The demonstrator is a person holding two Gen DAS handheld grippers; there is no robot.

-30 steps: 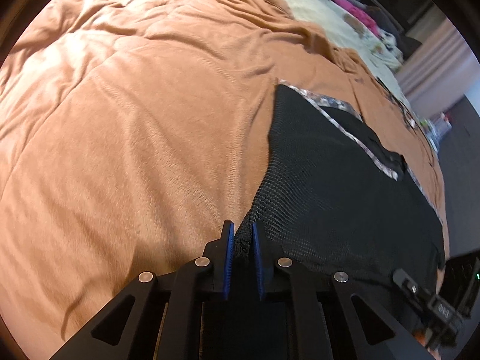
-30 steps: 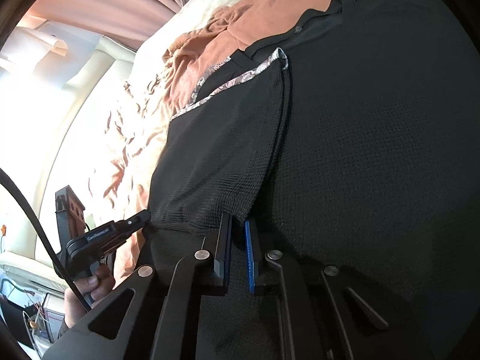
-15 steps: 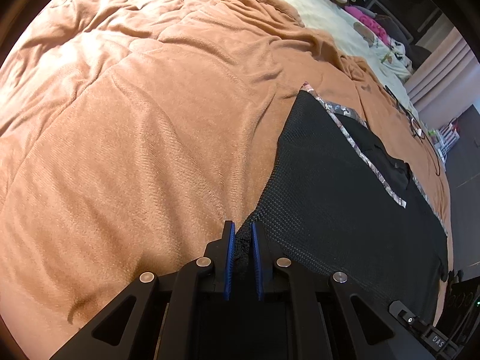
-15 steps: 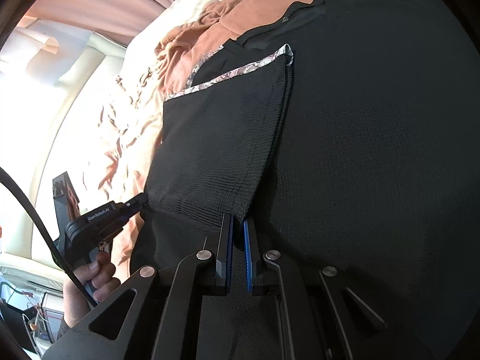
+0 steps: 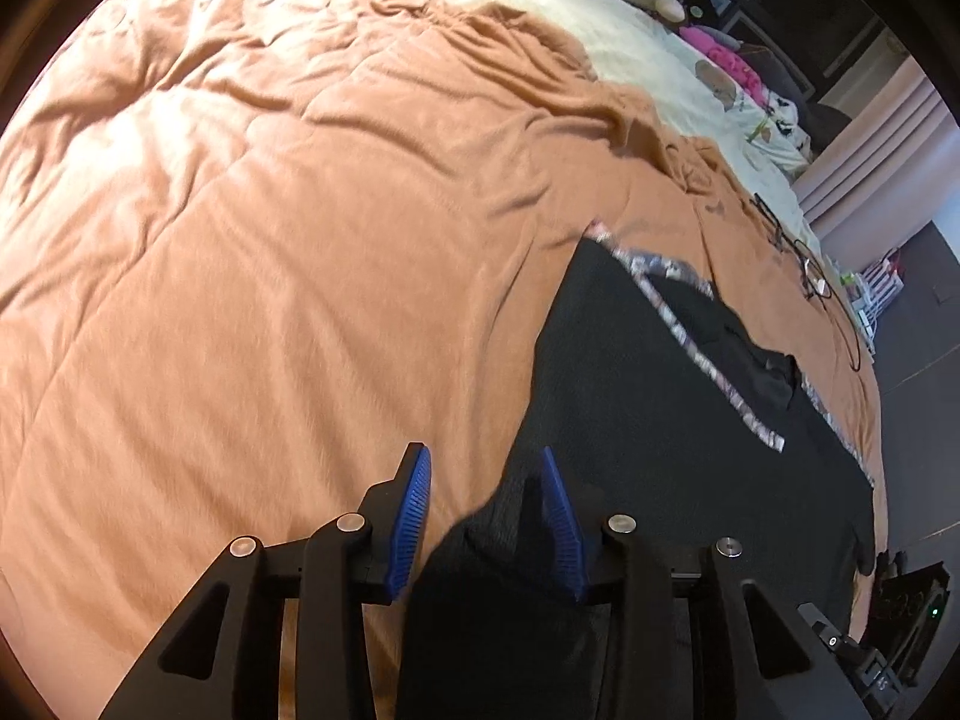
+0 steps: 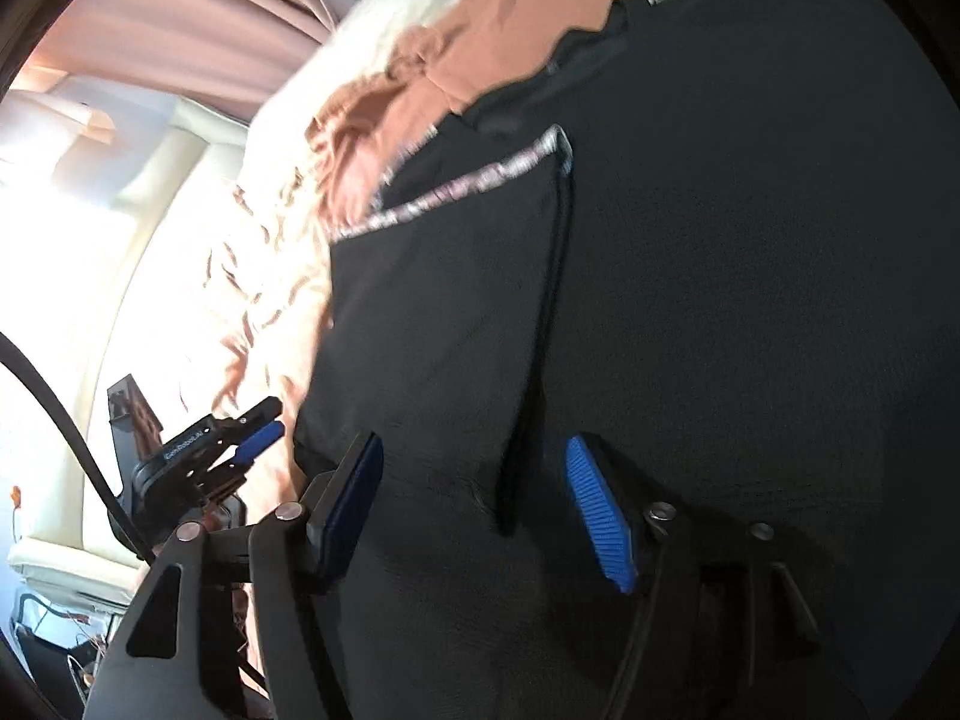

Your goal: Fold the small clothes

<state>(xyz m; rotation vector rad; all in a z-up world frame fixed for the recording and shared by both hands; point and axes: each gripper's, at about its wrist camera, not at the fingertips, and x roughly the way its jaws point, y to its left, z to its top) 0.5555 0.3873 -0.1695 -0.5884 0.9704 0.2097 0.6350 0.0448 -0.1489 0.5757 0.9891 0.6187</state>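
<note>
A black mesh garment (image 5: 648, 420) with a patterned silver trim (image 5: 690, 342) lies flat on the orange blanket (image 5: 270, 276). One side panel is folded over the body, its edge (image 6: 540, 330) running up the middle of the right wrist view. My left gripper (image 5: 486, 480) is open above the garment's near corner, cloth lying between the blue pads but not pinched. My right gripper (image 6: 474, 474) is open too, hovering over the folded panel's lower end (image 6: 456, 360). The left gripper (image 6: 258, 432) also shows at the garment's left edge in the right wrist view.
The blanket covers a wide bed with a cream sheet (image 5: 648, 48) beyond it. Glasses and a cable (image 5: 804, 258) lie near the bed's far right edge. Soft toys and pink cloth (image 5: 720, 54) sit at the far end. A dark floor (image 5: 912, 348) lies to the right.
Both grippers were shut on the garment's folded edge; now both have opened and let go, and the folded panel lies on the garment's body.
</note>
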